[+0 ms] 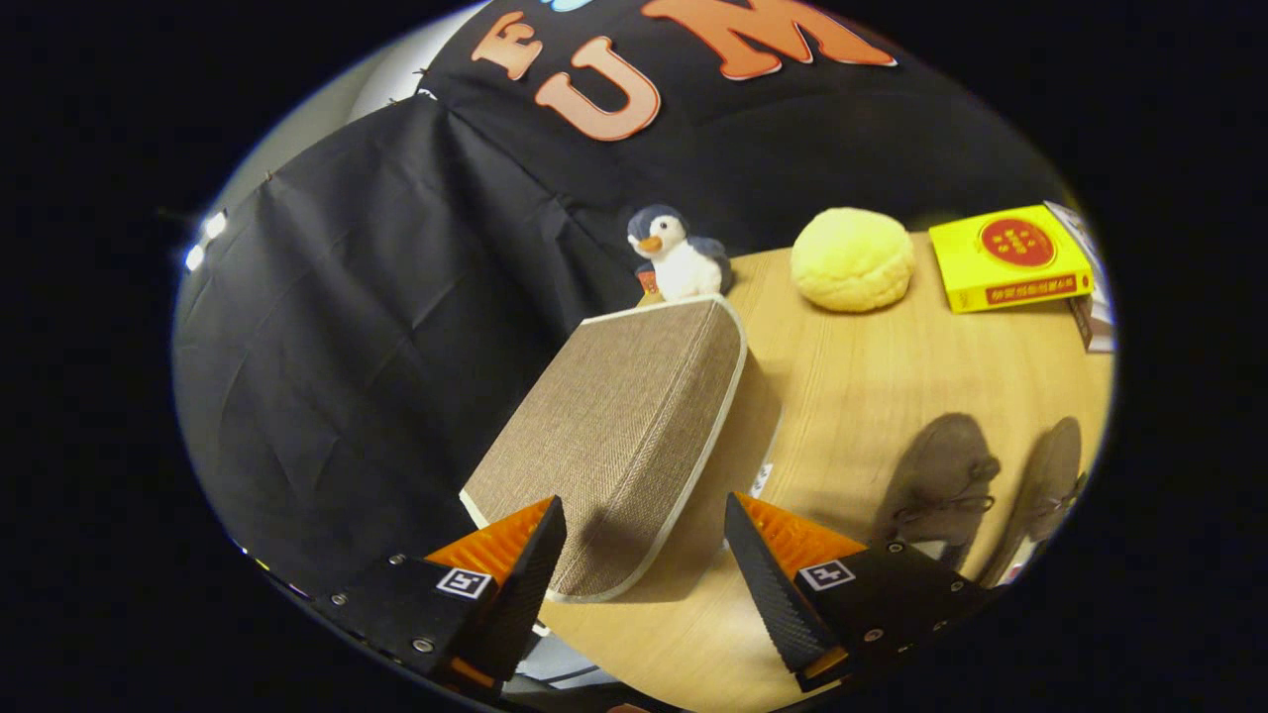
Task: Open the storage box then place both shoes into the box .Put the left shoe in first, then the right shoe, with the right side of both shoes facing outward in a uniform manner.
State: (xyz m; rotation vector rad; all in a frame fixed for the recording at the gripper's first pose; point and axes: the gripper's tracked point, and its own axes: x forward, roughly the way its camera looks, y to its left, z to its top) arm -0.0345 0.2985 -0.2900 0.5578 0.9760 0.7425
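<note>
The gripper point(644, 555) is open wide, and nothing is held in it. The near end of the storage box point(614, 436) sits right in the gap between the two fingers. So the box is straight ahead and very close. I cannot tell if a finger touches it yet.

The box is a brown woven one with a pale trim, and its lid looks closed. Its long way runs from the fingers off toward the black cloth wall, leaning a bit to the side. At the far end of the box stands a little toy penguin point(677, 257), just behind it.

The box rests on a wooden table point(872, 366). To the right of the box, well apart from it, lie two brown shoes point(941, 485) side by side. The second shoe point(1045, 490) is farther from the box than the first. Both have laces and point away from the gripper, about the same way the box runs.

Beyond the shoes, farther from the box, sit a round yellow cushion point(852, 259) and a yellow book point(1010, 257).

I think the lid must come open first, since the box is shut and the shoes are out on the table. The near edge of the lid is the part closest to the fingers, so that looks like the place to take hold.
</note>
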